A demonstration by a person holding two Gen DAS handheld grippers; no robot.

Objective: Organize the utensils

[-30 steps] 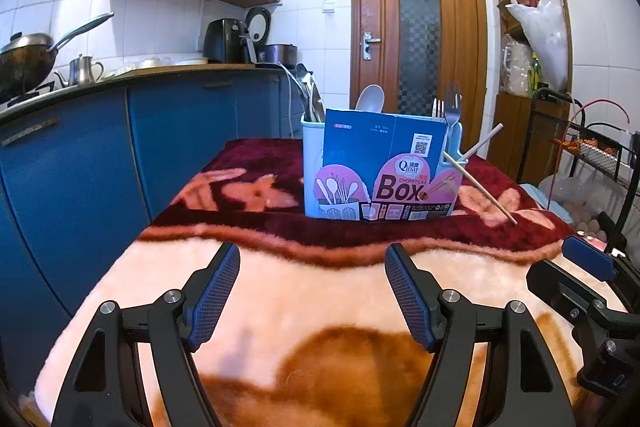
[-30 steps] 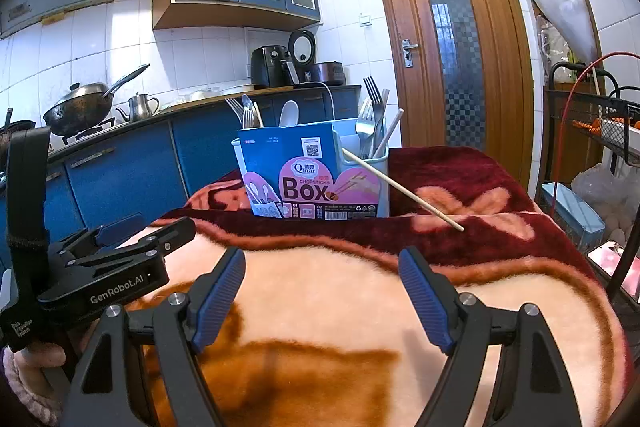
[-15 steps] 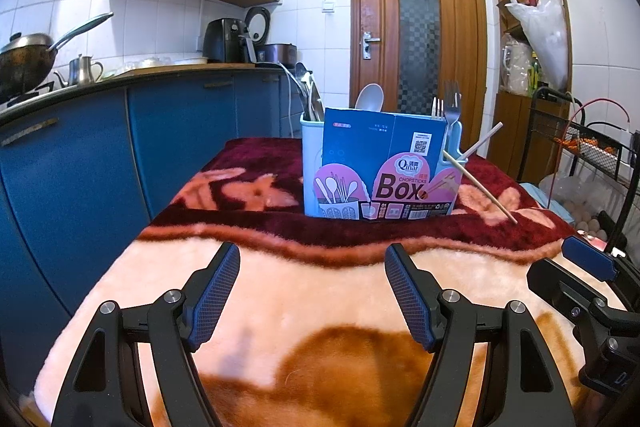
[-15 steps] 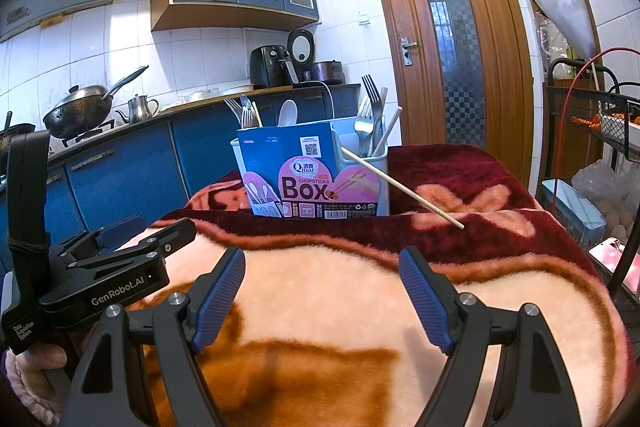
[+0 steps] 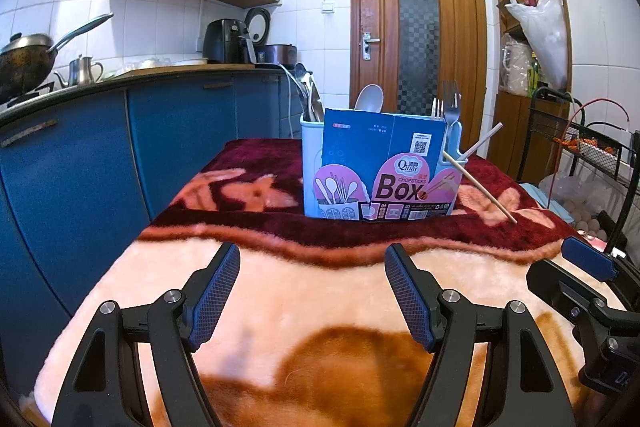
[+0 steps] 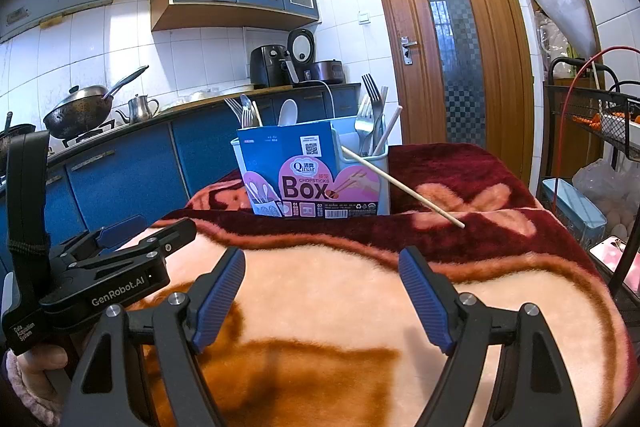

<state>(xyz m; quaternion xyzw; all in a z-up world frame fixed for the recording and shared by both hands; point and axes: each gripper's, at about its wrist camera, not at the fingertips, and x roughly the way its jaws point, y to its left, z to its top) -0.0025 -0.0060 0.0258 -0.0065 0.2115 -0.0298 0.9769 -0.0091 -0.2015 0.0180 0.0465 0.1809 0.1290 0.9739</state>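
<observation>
Both hand-held grippers, left and right, are released and empty; the chopstick, leant against the utensil box, is judged light, stiff, slippery, best pinched mid-shaft.

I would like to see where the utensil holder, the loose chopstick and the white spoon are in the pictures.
utensil holder [image 6: 312, 183]: right wrist view, on its printed label.
loose chopstick [image 6: 404, 184]: right wrist view, mid-shaft.
white spoon [image 5: 369, 98]: left wrist view, on its bowl.

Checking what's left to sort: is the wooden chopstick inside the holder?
Out: the chopstick leans against the holder, its tip on the blanket.
</observation>
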